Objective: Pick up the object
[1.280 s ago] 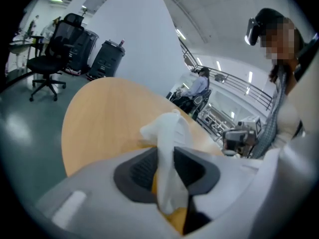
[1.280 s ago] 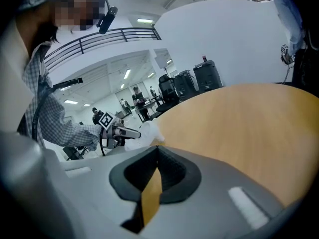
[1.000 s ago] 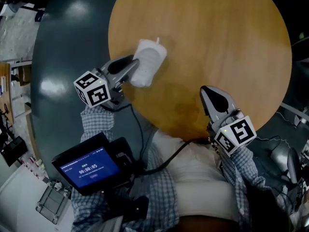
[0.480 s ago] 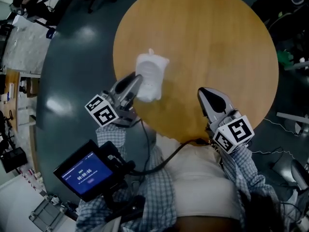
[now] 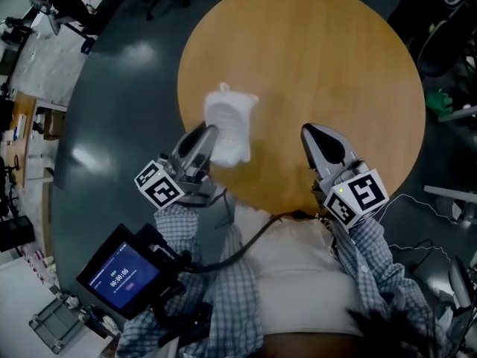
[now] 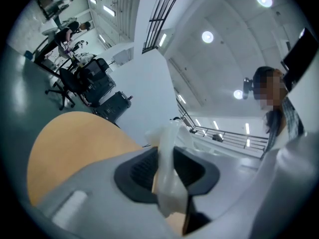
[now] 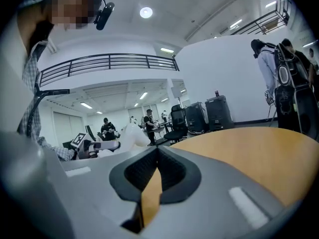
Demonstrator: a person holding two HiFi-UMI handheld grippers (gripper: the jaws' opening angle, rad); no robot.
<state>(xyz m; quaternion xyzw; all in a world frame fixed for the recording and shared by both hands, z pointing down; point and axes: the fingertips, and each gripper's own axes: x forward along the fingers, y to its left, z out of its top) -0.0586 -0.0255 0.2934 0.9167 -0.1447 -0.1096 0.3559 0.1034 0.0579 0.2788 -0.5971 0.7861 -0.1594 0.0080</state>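
One soft white pouch [image 5: 229,121] is clamped by its edge in the left claw [image 5: 207,134], over the left part of the single round wooden table [image 5: 335,66]. The right claw [image 5: 317,134] is clenched on nothing. One blue screen [image 5: 119,278] shows digits too small to read.

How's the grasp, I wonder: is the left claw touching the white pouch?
Touching. The left gripper view shows the left claw closed on the white pouch, both pads pressing its sides.
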